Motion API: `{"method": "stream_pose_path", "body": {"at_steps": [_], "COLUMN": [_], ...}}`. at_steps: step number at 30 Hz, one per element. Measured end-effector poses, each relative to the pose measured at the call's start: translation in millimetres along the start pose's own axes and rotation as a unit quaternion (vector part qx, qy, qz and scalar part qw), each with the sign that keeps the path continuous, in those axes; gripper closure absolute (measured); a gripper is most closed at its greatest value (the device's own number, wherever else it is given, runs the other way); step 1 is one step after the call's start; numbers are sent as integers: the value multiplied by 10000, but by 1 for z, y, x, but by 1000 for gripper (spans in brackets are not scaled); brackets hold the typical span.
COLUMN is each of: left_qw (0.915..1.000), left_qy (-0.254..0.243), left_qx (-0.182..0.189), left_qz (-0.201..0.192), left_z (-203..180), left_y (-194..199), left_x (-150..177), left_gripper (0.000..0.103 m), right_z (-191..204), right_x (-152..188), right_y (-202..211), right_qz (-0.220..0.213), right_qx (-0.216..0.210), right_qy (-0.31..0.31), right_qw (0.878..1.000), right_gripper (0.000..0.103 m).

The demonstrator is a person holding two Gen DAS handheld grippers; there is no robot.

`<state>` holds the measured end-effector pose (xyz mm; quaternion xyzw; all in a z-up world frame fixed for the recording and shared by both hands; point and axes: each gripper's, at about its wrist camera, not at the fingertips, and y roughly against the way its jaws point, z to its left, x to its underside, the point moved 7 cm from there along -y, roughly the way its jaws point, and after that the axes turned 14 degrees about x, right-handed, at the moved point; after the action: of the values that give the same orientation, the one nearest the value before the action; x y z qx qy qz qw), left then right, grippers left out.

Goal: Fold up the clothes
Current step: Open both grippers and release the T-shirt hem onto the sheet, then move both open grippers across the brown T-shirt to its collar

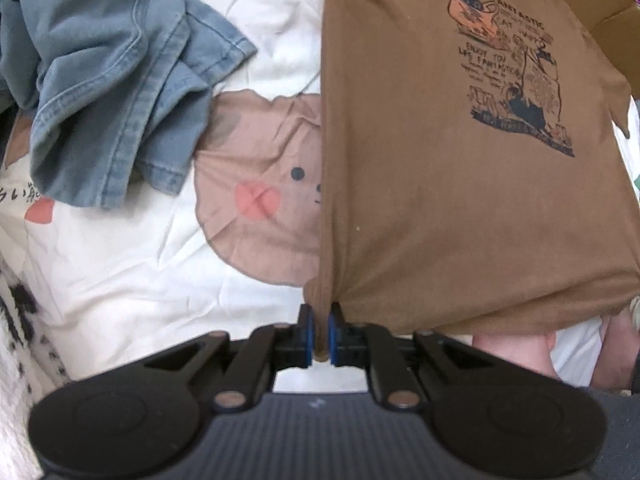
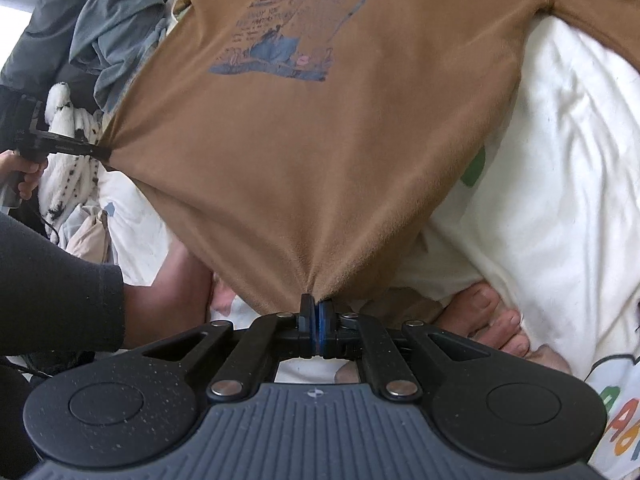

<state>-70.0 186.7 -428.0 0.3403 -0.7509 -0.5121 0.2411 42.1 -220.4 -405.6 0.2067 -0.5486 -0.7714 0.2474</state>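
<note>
Brown shirt (image 1: 440, 184) stretched, denim heap (image 1: 116, 80) beside

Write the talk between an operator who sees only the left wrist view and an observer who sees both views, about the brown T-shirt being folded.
Operator: My left gripper pinches the brown T-shirt. Is the right gripper holding it too?
Observer: Yes, the right gripper is shut on the hem.
Operator: What lies right of the shirt?
Observer: White bedding under a stretched-out sleeve.
Operator: Anything near the right fingers?
Observer: Bare toes on the bedding.
</note>
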Motion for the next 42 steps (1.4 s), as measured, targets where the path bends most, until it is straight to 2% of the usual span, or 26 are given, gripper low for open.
{"method": "stream_pose_path", "body": {"at_steps": [3,7,16,19,21,25,27,28,32,42], "left_qw": [9997,9996,9972,9958,9949,9928,9913,9906,9891,9843], "left_qy": [191,162,-353,-435,-473,-584,-643,-593,-558,-1042], "left_qx": [47,-195,-312,-287,-288,-215,-213,-219,-242,-174], "left_qz": [-141,-137,-575,-748,-845,-1022,-1129,-1211,-1343,-1417], "left_z": [7,9,-25,-36,-43,-57,-66,-69,-84,-133], "left_y": [2,12,34,33,31,23,19,16,-2,-44], "left_x": [-1,-5,-64,-84,-98,-123,-137,-143,-159,-208], "left_gripper": [92,88,86,82,82,79,77,75,73,71], "right_z": [-3,-19,-56,-67,-72,-80,-82,-83,-90,-119], "right_x": [0,-11,-47,-62,-72,-92,-99,-101,-110,-132], "right_y": [0,9,38,46,49,51,52,52,48,44], "right_qz": [-21,-312,-1147,-1433,-1608,-1915,-2087,-2139,-2302,-2741], "right_qx": [-15,102,409,511,592,755,845,888,1028,1113], "right_qy": [-153,-438,-868,-959,-1008,-1239,-1256,-1250,-1304,-1746], "right_qw": [9999,9985,9888,9837,9800,9707,9662,9648,9589,9391], "right_gripper": [102,99,95,85,80,78,65,63,63,62]}}
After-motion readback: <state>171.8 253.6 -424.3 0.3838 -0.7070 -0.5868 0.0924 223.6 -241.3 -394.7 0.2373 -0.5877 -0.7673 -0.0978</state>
